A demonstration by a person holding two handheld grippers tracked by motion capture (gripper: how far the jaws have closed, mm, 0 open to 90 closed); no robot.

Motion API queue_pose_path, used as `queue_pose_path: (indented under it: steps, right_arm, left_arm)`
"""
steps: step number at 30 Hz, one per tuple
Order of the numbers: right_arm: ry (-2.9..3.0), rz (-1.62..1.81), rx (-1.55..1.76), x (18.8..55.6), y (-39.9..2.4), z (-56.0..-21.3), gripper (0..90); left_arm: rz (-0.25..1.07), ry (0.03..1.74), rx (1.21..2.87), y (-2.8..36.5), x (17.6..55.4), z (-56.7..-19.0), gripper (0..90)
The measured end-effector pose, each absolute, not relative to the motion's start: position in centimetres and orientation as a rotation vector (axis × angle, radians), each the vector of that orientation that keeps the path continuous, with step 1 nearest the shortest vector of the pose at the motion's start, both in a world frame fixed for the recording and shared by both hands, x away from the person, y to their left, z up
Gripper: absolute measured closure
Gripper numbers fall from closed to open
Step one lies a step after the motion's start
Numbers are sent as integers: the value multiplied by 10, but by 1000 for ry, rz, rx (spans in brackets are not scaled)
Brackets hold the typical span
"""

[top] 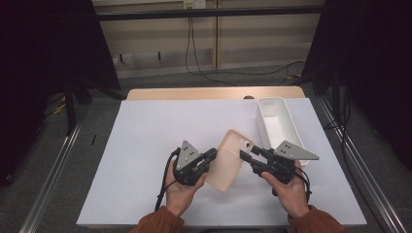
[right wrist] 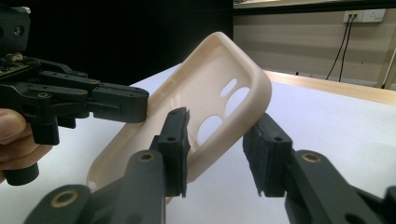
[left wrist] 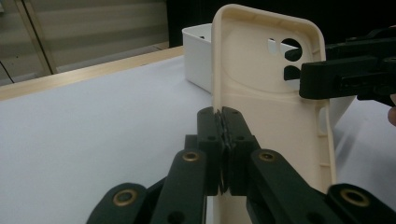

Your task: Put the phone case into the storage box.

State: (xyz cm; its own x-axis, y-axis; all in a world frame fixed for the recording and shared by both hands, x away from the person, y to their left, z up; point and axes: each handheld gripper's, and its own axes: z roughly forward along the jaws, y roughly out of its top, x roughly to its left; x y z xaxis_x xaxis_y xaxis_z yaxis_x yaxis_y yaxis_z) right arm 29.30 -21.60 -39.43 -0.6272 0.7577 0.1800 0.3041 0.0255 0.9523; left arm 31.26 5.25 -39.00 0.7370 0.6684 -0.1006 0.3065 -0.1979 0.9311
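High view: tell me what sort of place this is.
Probably a lab or recording workspace: a table under a white sheet, black curtains on both sides, bare cables trailing down the wall to grey carpet.

A cream phone case (top: 229, 159) is flanked by a black left gripper (top: 210, 156) and a black right gripper (top: 248, 159), each topped with a grey plate, beside a white bin (top: 265, 127) on a white table cover (top: 145, 145); rust-orange sleeves (top: 160, 222) below.

High view dim, my sides black; white counter (top: 145, 145) brightest patch, lit evenly from above, soft faint shadows. Slight softness, no glare. My gripper views: near black jaws blurred at bottom edge, cream phone case (left wrist: 271, 102) sharper, background wall soft, mild grain.
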Motion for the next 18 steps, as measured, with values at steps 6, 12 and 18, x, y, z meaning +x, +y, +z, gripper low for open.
queue_pose_path:
  steps: [6,12,18]
  right_arm:
    - [1926,1649,1088,293,-216,-395,687]
    - [1923,1655,1087,293,-215,-395,717]
    - [1912,1676,1068,292,-216,-394,788]
  left_arm:
    - [396,765,1796,51,312,-392,875]
    - [397,766,1803,51,312,-393,875]
    - [395,771,1818,49,313,-397,875]
